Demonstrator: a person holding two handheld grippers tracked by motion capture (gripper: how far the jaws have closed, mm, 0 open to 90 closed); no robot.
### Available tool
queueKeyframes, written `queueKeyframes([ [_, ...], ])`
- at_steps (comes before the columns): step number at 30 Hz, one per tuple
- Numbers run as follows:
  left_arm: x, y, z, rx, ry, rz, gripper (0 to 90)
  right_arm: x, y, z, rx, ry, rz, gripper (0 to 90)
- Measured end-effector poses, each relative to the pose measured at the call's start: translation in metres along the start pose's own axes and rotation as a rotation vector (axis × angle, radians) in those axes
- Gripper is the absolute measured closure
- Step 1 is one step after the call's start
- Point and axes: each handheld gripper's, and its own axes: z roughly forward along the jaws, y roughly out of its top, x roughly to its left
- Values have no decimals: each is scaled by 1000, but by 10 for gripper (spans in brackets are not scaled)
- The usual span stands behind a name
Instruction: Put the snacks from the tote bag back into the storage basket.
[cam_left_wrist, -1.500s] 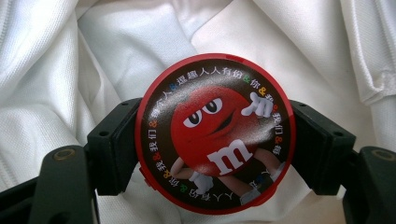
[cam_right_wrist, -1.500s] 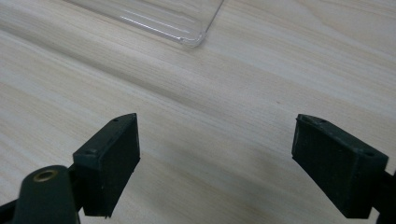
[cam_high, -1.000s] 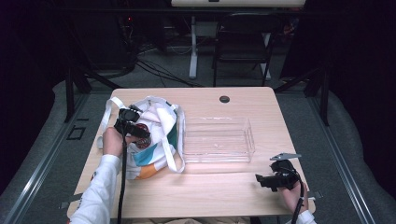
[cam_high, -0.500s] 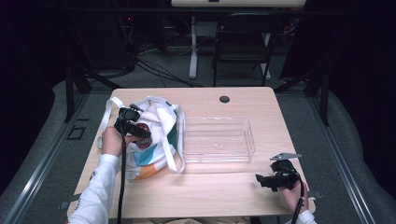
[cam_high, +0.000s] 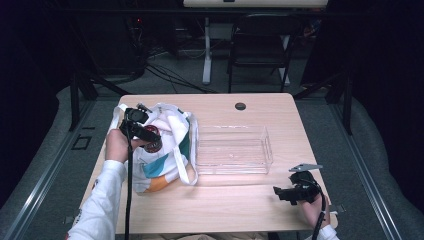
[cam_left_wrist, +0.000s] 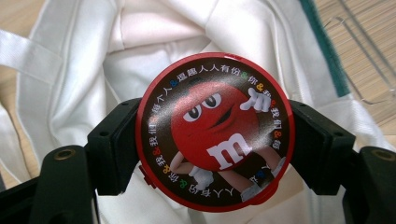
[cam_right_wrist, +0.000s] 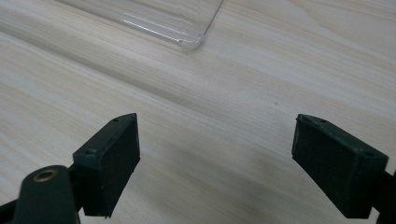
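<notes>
The left hand-held gripper (cam_left_wrist: 212, 154) is clamped on a round red candy tin (cam_left_wrist: 215, 131), one black jaw pressing each side of its rim, with the printed lid facing the camera. In the high view this hand-held gripper (cam_high: 145, 136) sits above the mouth of a white cloth bag (cam_high: 167, 150), and the tin (cam_high: 153, 142) shows just at its tip, over the bag's opening. White fabric lies right behind the tin in the left gripper view, so it looks barely clear of the bag, if at all.

The step in hand appears to be taking the tin out of the bag. Next, it likely needs lifting free of the fabric and handles, then carrying across to the clear plastic tray (cam_high: 234, 150) that lies just beside the bag on the surface (cam_high: 225, 210), and setting down there before the jaws let go.

The right hand-held gripper (cam_right_wrist: 215, 163) has its jaws spread wide with nothing between them, low over the bare wood near a corner of the tray (cam_right_wrist: 187, 39); in the high view it (cam_high: 292, 192) rests well apart from the bag.
</notes>
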Motion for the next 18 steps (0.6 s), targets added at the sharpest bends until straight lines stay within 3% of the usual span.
queueKeyframes([
  [18, -12, 24, -29, -23, 6, 38, 260, 0, 0, 0, 1, 2, 0, 148],
])
